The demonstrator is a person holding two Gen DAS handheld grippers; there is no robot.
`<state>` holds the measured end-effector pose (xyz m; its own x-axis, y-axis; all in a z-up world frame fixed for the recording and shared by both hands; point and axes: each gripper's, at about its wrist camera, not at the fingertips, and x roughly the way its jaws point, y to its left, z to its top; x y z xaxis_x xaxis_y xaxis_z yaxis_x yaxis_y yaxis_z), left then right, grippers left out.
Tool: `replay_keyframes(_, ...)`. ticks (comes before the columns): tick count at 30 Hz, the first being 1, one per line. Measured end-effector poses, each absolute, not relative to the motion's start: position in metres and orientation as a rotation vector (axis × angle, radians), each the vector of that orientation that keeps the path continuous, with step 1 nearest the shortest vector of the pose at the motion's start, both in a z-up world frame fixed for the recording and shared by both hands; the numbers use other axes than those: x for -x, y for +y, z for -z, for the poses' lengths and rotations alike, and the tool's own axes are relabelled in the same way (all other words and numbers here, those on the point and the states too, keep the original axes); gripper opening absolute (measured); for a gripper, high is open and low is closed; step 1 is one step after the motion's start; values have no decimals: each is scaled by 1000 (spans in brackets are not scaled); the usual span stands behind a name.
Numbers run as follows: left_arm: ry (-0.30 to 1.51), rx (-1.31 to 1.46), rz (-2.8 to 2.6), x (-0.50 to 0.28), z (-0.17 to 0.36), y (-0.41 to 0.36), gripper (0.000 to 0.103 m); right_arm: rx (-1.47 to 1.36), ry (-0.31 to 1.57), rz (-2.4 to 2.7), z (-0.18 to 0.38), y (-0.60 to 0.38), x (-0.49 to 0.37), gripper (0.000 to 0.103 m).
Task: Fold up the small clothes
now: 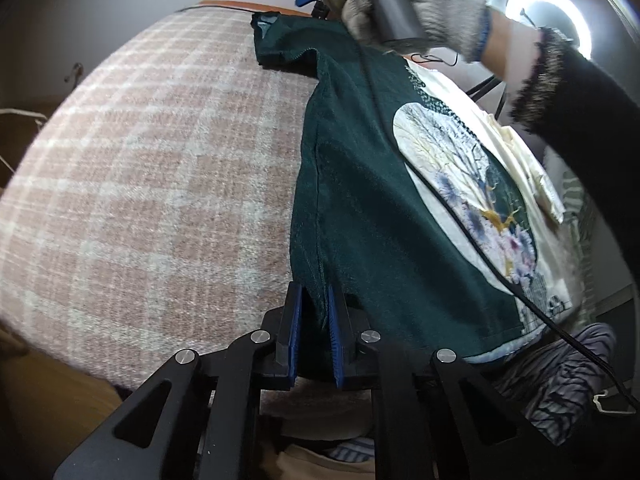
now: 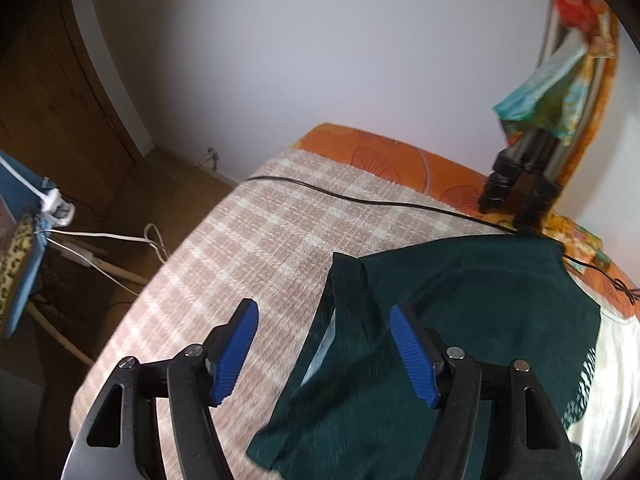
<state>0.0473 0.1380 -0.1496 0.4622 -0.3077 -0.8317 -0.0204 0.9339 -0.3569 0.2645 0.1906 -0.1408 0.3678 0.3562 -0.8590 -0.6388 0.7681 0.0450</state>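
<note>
Fabric first: one dark green, slightly fuzzy knit top [image 1: 360,200] with a cream panel and a round, pale tree-like print [image 1: 452,168] lies flat on the bed, over a woolly pink-and-cream checked blanket [image 1: 160,168]. It sits toward the right side of the blanket, one short sleeve [image 1: 280,46] pointing at the far edge where an orange patterned sheet [image 2: 400,152] peeks out.

Two grippers, both black plastic with ribbed blue pads. The left gripper [image 1: 316,332] has its jaws almost pressed together, pinching the green hem at the near edge of the bed, a fold of cloth squeezed between the pads. The right gripper [image 2: 324,354] is spread fairly wide over the sleeve area; the green cloth lies under the gap and the pads aren't pressing on anything I can see.

From the left wrist view you also get one hand in a fuzzy grey knit glove [image 1: 416,4] wrapped round a grey handle, with a black furry-cuffed sleeve [image 1: 572,96] behind it. One thin black cable [image 2: 360,198] snakes across the blanket. One white ring light [image 1: 548,16] glows at the right. Some crumpled striped cloth [image 1: 560,376] sits at the near right corner.
</note>
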Motion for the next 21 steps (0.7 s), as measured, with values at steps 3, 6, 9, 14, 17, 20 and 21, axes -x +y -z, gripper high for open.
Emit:
replay_keyframes(3,1084,383,202,-48,151,140,5,334,1029,-636,154,198,-275,63)
replay_keyframes(6,1089,455,232,-48,155,142,5,358,1035,-621,164,205,-283,59)
replay_keyframes(9,1087,479,248,-49,155,140,5,399,1041,-597,173,212,-291,47)
replay_keyframes(14,1078,488,268,-48,154,136,2,427,1069,-577,188,213,-299,16)
replay_keyframes(17,1057,468,284,-48,149,131,1,429,1050,-561,187,210,-302,0)
replay_keyframes(20,1038,453,294,-47,144,128,1,389,1014,-562,173,200,-304,0)
replay_keyframes(21,1036,454,296,-48,143,128,1,381,1000,-560,167,195,-304,0)
